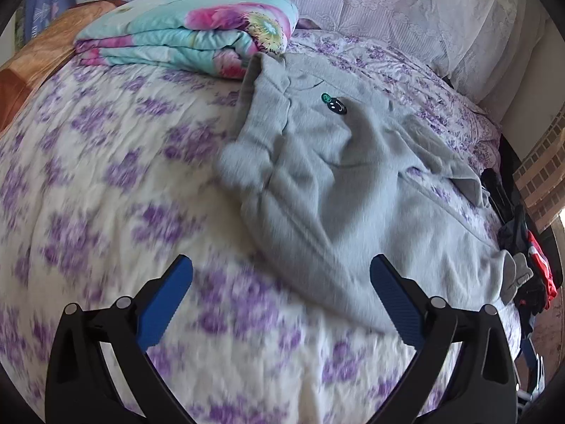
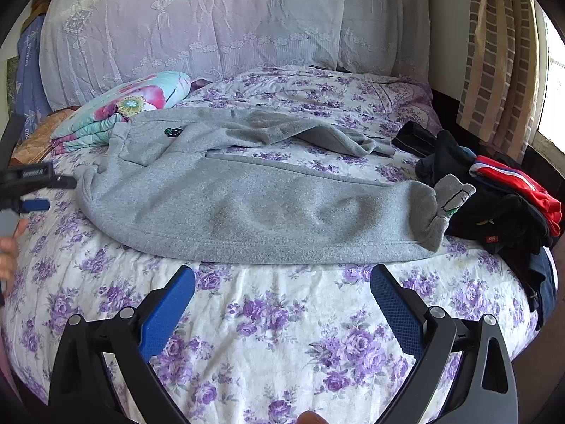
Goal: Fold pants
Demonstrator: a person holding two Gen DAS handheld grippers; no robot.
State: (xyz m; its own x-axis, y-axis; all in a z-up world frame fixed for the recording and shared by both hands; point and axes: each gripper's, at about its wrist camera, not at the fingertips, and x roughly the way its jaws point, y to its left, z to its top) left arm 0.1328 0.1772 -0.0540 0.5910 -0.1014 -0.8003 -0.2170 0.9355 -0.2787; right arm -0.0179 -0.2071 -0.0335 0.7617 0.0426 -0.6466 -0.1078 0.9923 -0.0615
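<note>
Grey fleece pants (image 2: 247, 205) lie spread on the bed, waistband at the left by a folded quilt, legs reaching right, the far leg crumpled. They also show in the left wrist view (image 1: 335, 183), with a small dark patch near the waist. My left gripper (image 1: 280, 279) is open and empty above the sheet, near the pants' lower edge; it also shows at the left edge of the right wrist view (image 2: 31, 190). My right gripper (image 2: 282, 282) is open and empty, just in front of the near leg's edge.
A floral folded quilt (image 1: 190, 35) lies at the back left. A pile of dark and red clothes (image 2: 501, 208) sits at the right by the leg cuffs. The bed sheet (image 2: 268, 335) has purple flowers. A lace-covered headboard (image 2: 212, 17) stands behind.
</note>
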